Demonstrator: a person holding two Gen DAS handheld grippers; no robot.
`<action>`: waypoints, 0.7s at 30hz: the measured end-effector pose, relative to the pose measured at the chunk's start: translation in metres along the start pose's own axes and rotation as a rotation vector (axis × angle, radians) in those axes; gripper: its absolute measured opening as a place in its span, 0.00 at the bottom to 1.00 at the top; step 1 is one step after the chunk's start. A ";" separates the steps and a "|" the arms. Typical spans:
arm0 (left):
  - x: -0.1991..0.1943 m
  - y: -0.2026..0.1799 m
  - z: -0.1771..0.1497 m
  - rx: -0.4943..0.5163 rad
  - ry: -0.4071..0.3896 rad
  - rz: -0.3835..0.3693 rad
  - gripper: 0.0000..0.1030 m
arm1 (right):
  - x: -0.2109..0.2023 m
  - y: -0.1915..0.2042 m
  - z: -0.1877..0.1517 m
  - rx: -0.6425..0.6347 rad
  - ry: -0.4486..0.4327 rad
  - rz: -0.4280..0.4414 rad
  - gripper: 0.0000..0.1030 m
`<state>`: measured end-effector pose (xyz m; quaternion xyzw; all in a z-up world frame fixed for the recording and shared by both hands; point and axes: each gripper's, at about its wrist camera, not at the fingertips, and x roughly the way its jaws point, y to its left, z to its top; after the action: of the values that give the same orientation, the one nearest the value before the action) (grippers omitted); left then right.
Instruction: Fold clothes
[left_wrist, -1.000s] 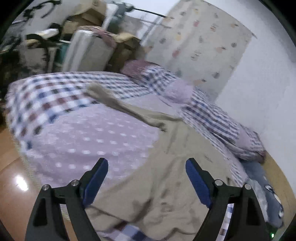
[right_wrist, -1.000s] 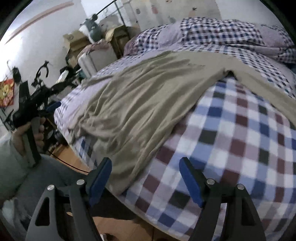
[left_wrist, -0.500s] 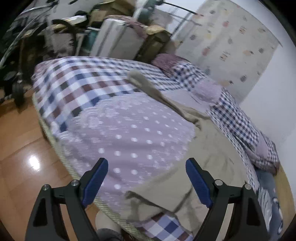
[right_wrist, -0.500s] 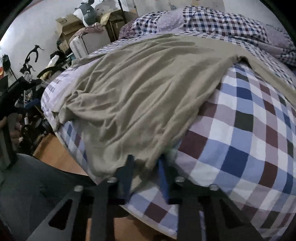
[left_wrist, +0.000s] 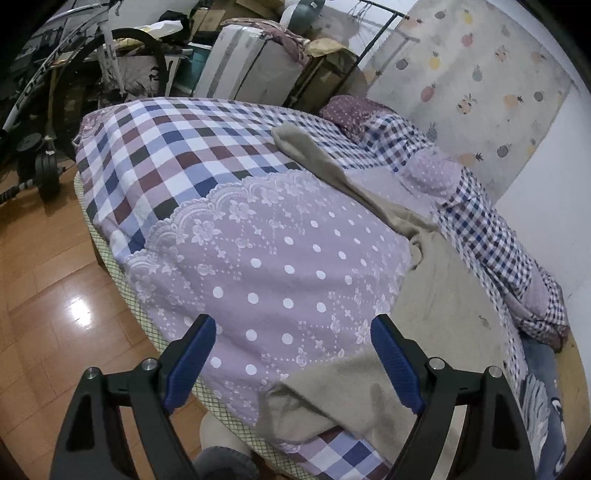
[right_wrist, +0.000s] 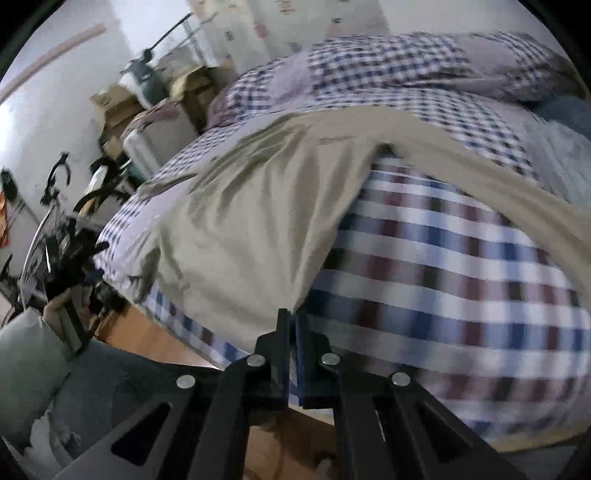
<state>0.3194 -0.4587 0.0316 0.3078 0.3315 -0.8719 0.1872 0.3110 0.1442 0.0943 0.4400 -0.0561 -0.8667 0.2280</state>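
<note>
A beige long-sleeved garment (right_wrist: 255, 221) lies spread over the checked bed cover (right_wrist: 443, 266). My right gripper (right_wrist: 293, 321) is shut on the garment's hem corner at the bed's near edge, pulling the cloth taut. In the left wrist view the same garment (left_wrist: 436, 295) lies at the right, one sleeve (left_wrist: 317, 158) stretching toward the pillows. My left gripper (left_wrist: 293, 362) is open and empty, above the bed's edge, just left of the garment's other hem corner (left_wrist: 295, 410).
A bicycle (left_wrist: 74, 74), boxes (left_wrist: 325, 51) and a white case (left_wrist: 240, 70) crowd the far side of the bed. Pillows (left_wrist: 436, 173) lie along the wall. Wooden floor (left_wrist: 44, 295) lies beside the bed.
My right gripper has closed on the garment's hem corner and pulled it taut. My left gripper stayed open and swung left, so more bed and floor show.
</note>
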 end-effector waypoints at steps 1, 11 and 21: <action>0.001 -0.001 0.000 -0.001 0.003 0.002 0.86 | -0.005 -0.014 -0.001 0.019 0.007 -0.023 0.00; 0.010 -0.012 -0.002 0.030 0.034 0.030 0.86 | 0.001 -0.097 -0.017 0.282 0.049 -0.205 0.04; 0.014 -0.020 -0.002 0.034 0.047 0.022 0.86 | 0.025 -0.095 -0.029 0.236 0.170 -0.046 0.27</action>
<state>0.2993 -0.4447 0.0302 0.3349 0.3174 -0.8679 0.1839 0.2884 0.2207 0.0295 0.5369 -0.1280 -0.8186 0.1586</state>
